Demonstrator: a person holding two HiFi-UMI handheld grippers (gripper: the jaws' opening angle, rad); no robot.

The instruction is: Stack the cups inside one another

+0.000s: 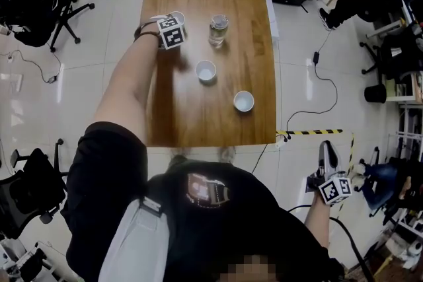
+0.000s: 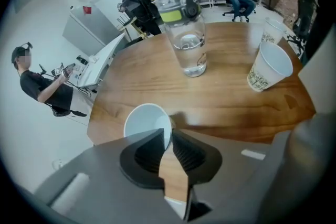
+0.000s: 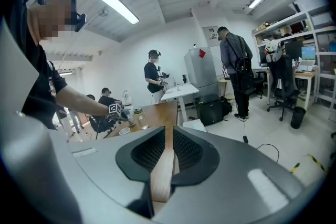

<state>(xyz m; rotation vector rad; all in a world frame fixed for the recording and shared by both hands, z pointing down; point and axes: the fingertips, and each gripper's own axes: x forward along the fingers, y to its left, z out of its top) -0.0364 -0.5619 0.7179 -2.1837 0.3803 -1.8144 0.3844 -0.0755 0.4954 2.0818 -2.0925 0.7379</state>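
Note:
My left gripper (image 2: pixel 169 132) points down at the table's far left part, and its jaws pinch the right rim of a white paper cup (image 2: pixel 146 119). In the head view its marker cube hides most of that cup (image 1: pixel 179 14). Two more paper cups (image 1: pixel 206 70) (image 1: pixel 244 101) stand upright to the near right; in the left gripper view they are the printed cups (image 2: pixel 269 66) (image 2: pixel 273 31). My right gripper (image 1: pixel 326 152) hangs off the table at the near right. In its own view the right gripper (image 3: pixel 166 131) shows a narrow gap with nothing in it.
A clear water bottle (image 1: pixel 219 30) with a green-banded lid (image 2: pixel 181 8) stands just right of the held cup. The wooden table (image 1: pixel 192 122) ends near my body. Office chairs, desks and several people surround it; cables and a striped floor strip (image 1: pixel 317 133) lie at the right.

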